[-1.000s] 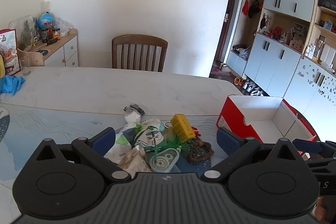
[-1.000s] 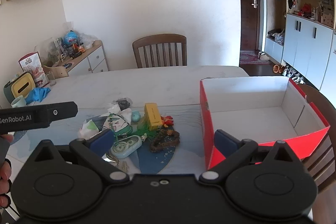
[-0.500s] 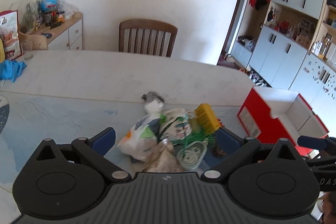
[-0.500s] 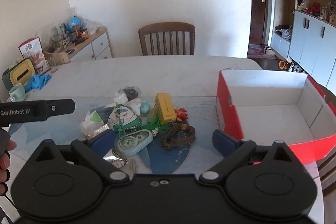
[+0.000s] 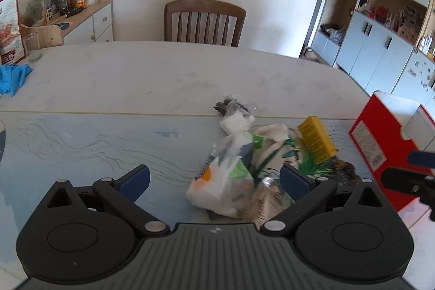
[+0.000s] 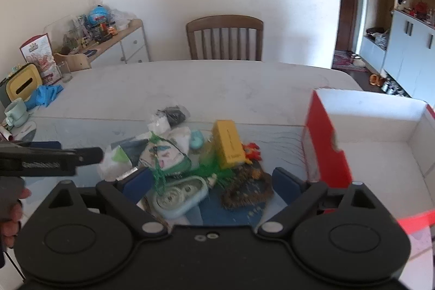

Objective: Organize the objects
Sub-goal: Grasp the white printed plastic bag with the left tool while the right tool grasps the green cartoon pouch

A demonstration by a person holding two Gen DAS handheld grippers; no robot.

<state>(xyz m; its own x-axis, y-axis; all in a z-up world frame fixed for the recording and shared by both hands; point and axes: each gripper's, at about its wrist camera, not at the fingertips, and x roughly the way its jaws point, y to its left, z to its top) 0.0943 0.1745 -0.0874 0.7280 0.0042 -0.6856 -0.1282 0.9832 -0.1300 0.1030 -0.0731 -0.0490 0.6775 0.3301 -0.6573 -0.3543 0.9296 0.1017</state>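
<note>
A pile of small objects lies on the table mat: a yellow box (image 6: 227, 143) (image 5: 316, 139), a white plastic packet (image 5: 223, 180), a patterned pouch (image 6: 163, 156), a pale green tape dispenser (image 6: 180, 193), a dark brown woven piece (image 6: 247, 188) and a bag with dark contents (image 6: 174, 113). An empty red box with a white inside (image 6: 380, 143) (image 5: 380, 137) stands to the right. My left gripper (image 5: 214, 181) is open, just short of the white packet. My right gripper (image 6: 210, 181) is open and empty, low over the dispenser and the woven piece.
A wooden chair (image 6: 224, 37) stands at the table's far side. A blue cloth (image 5: 12, 75), a glass (image 5: 32, 46), a mug (image 6: 15, 112) and a yellow container (image 6: 23, 82) sit at the left end. A cluttered sideboard (image 5: 81, 18) stands behind.
Both grippers moved forward and down toward the pile, which now looks larger and nearer. The left view swung so the pile sits between its fingers. Both stayed open.
</note>
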